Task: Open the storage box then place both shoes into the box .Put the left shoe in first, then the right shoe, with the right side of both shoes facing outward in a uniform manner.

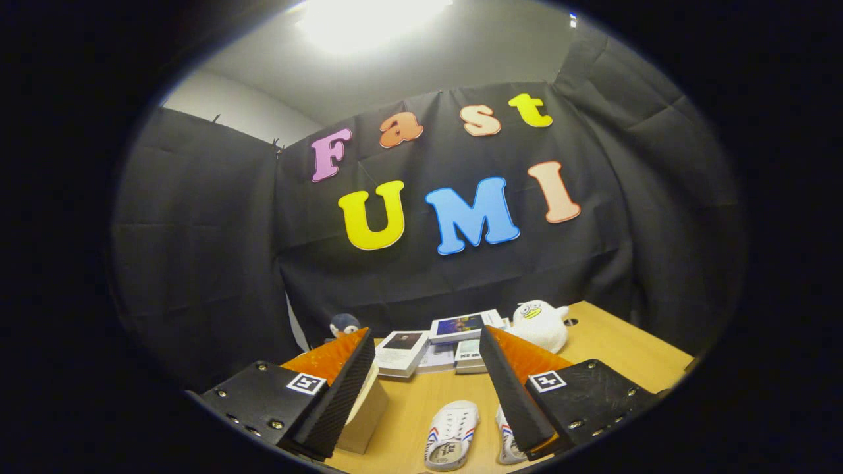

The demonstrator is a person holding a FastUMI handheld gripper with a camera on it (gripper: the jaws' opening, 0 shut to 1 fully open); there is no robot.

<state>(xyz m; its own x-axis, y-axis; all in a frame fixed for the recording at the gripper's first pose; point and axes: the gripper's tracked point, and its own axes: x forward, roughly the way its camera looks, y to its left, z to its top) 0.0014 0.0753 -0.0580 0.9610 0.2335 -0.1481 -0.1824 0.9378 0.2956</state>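
Observation:
My gripper (425, 352) hangs open above the wooden table (619, 349), nothing between its fingers. Two small white shoes with red and blue stripes lie on the table below the fingers. One shoe (452, 434) sits in the gap between them, toe pointing away. The other shoe (506, 440) lies just to its right, partly hidden behind the right finger (514, 388). A pale storage box (363, 411) stands at the left, mostly covered by the left finger (342, 392); I cannot tell whether its lid is open.
Several stacked books (435, 345) lie on the table beyond the fingers. A white plush toy (541, 322) rests right of the books and a small dark plush toy (344, 324) left of them. Black cloth walls close the booth behind.

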